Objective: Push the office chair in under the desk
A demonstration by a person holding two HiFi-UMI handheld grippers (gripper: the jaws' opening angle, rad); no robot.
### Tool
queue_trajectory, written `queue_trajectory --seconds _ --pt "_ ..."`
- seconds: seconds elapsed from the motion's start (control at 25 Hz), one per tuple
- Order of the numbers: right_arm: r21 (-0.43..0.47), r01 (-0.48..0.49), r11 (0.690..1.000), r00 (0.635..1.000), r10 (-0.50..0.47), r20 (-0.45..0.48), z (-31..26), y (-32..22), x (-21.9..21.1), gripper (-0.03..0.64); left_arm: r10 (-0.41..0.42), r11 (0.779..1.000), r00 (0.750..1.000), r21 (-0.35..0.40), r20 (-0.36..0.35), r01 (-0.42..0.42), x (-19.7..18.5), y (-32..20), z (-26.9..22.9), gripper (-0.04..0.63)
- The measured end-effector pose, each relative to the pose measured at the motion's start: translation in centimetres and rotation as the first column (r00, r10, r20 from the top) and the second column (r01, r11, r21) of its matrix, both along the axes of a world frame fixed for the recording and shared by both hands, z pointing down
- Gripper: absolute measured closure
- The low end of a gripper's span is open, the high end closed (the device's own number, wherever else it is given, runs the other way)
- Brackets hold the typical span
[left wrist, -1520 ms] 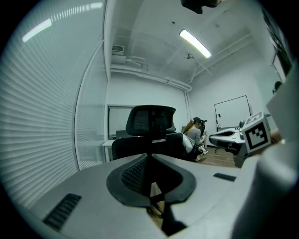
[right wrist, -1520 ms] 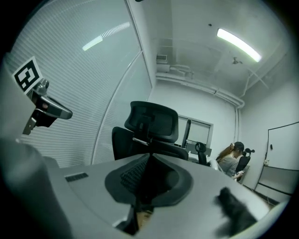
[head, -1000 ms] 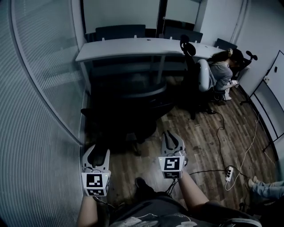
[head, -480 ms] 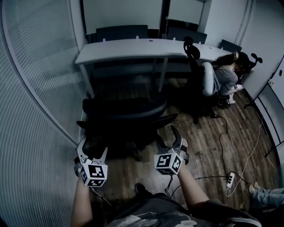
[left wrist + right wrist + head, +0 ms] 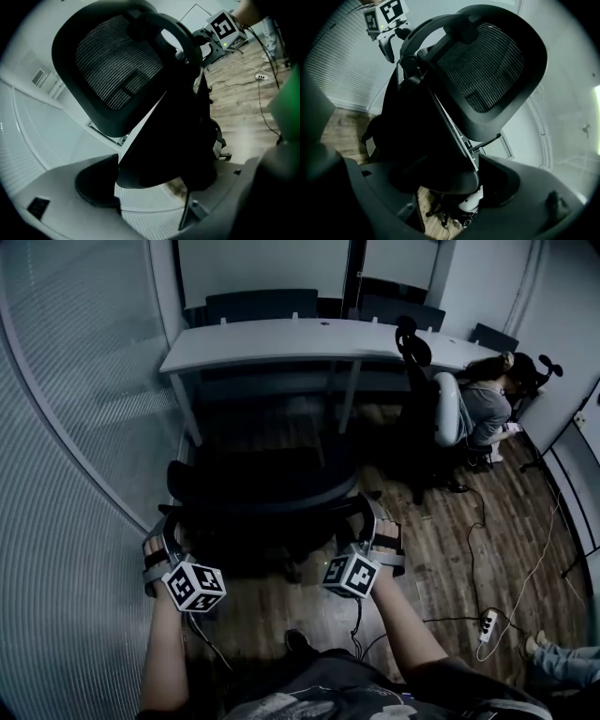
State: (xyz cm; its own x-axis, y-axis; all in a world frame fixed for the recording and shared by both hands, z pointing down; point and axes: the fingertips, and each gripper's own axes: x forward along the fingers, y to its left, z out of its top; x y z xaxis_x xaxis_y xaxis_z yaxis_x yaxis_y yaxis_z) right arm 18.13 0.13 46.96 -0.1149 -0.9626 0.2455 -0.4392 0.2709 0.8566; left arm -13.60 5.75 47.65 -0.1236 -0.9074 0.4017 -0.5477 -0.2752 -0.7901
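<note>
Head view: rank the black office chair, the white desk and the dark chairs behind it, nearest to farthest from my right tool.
1. Black office chair: at the right tool, whose jaws have just been opening, a dark chair part between them.
2. White desk: ahead, beyond that chair.
3. Dark chairs: behind the desk, against the far wall.

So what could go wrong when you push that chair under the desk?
1. The jaws of the left gripper and right gripper have just been opening. An armrest sits unclamped between each pair, so a push could slip off.
2. The office chair could roll crooked and bump the desk leg, or drift toward the seated person.
</note>
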Motion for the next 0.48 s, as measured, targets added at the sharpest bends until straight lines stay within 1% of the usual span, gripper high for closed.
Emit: queue_trajectory --seconds 0.24,0.36,0.48 --pt "-0.013 -0.019 1.0 1.0 0.019 -0.021 0.2 -1.9 0.0 0.301 -0.018 1.0 0.998 -0.024 0.063 0.019 -0.7 -2.3 0.2 0.215" --pt "-0.017 0.0 1.0 1.0 0.0 -0.019 0.4 -2.7 -0.3 0.302 -0.048 0.999 0.995 -0.019 0.084 0.05 -1.3 -3.3 0.4 0.216" --pt "0.006 0.01 1.0 0.999 -0.01 -0.034 0.5 -2.9 -0.2 0.302 -0.066 0.998 0.994 -0.005 0.093 0.067 -1.3 -4.1 0.3 0.219"
